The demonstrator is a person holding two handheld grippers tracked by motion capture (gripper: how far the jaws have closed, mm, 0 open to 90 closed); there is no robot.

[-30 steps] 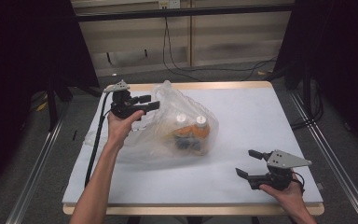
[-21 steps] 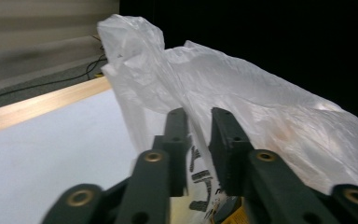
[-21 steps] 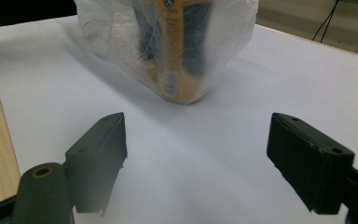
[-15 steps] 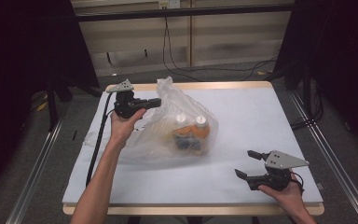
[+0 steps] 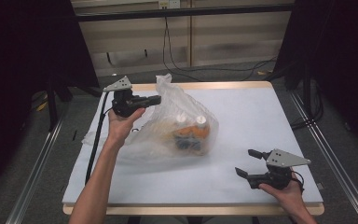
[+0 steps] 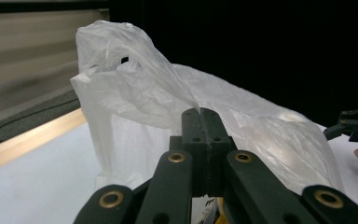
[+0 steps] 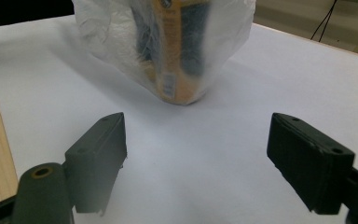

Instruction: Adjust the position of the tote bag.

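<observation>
My left gripper [image 5: 154, 99] has its fingers [image 6: 200, 126] pressed together on a fold of the clear plastic bag [image 5: 177, 126], near the bag's upper left edge as the high view shows it; in the left gripper view the thin film is pinched right at the fingertips, and the crumpled top of the bag rises above and behind them; these fingers have just been closing, with the film between them. The bag lies on the white tabletop [image 5: 251, 112], left of its middle, its mouth end lifted where I grip it and the rest slumped flat toward the near side; inside it I see two bottles [image 5: 191, 120] with pale caps side by side, and an orange and dark pack [image 5: 189, 136] beneath them, all blurred by the plastic. My right gripper [image 5: 251, 164] sits low over the near right corner of the tabletop, well apart from the bag; its fingers [image 7: 98, 149] stand wide apart with bare white surface between them; in the right gripper view they point toward the bag's end, where a yellow label [image 7: 175, 60] shows through the film.
</observation>
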